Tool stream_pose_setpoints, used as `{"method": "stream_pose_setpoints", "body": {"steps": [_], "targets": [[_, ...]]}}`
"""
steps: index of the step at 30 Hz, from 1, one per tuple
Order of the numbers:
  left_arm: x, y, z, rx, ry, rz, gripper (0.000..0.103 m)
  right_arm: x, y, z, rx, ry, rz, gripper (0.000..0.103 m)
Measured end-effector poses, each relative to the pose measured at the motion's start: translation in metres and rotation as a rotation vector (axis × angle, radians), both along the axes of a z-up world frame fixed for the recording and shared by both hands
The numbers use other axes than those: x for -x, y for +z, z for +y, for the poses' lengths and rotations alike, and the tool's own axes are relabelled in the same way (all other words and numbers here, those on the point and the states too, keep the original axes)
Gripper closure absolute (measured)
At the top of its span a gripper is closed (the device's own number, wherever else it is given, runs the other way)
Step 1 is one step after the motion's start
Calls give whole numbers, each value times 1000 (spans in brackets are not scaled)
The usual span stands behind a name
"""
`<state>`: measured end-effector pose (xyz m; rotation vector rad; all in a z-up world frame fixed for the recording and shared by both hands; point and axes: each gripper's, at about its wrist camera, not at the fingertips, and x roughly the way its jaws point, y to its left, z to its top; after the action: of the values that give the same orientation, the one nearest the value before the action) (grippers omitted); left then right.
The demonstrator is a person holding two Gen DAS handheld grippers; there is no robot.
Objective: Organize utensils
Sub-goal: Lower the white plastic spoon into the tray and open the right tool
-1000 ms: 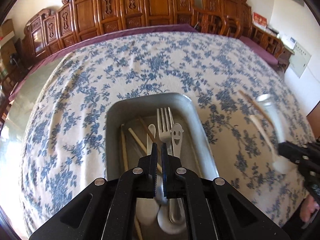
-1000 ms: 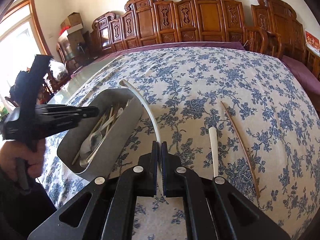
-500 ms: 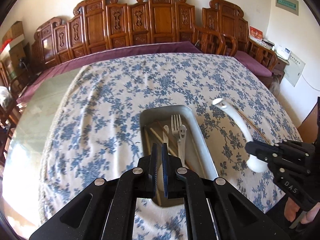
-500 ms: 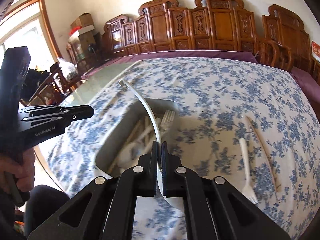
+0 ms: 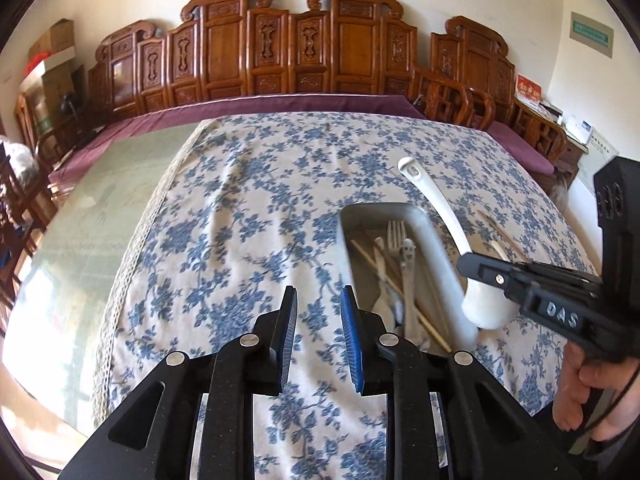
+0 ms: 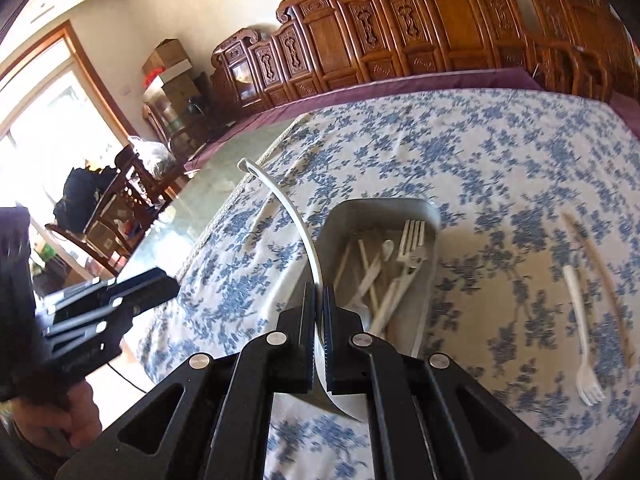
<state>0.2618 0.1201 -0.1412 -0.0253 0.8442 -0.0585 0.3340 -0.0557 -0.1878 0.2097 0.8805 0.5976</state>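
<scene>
my right hand-held gripper (image 6: 318,300) is clenched on a white ladle (image 5: 448,224), a long curved plastic handle that ends in a rounded bowl; the pads pinch the bowl end and the handle arcs up and forward over the near left corner of the metal tray (image 6: 432,216). the tray is dull grey with rounded corners and sits on the tabletop (image 5: 248,208), which wears a white cloth printed with blue flowers and edged in lace. inside it lie a steel fork (image 6: 412,244), pale chopsticks and white plastic cutlery, all tangled and blurred, so i cannot count them. right of the tray, on the cloth, lie a white plastic fork (image 6: 580,320) and a thin wooden chopstick (image 6: 600,264) just beside it. my left hand-held gripper (image 5: 318,312) is opening, its blue ribbed pads apart with nothing between them, over bare cloth left of the tray; a second ago it was closed above the tray's contents. the ladle was off beside the tray then and now hangs at its edge. carved wooden chairs (image 5: 320,52) line the far wall.
</scene>
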Motion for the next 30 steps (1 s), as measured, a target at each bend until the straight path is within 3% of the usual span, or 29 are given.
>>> {"method": "stream_pose_setpoints", "body": {"steps": [9,19,30], "targets": [[0,-1,19,12,25,3,82,-28,-36,20,10,-52,93,98],[1,-3,10,7,3,4,82,-49,-58,6,77,-137,151,95],[7,-1,-5,-7,-35,-1,80,-43,-53,0,131,-90,112,93]]}}
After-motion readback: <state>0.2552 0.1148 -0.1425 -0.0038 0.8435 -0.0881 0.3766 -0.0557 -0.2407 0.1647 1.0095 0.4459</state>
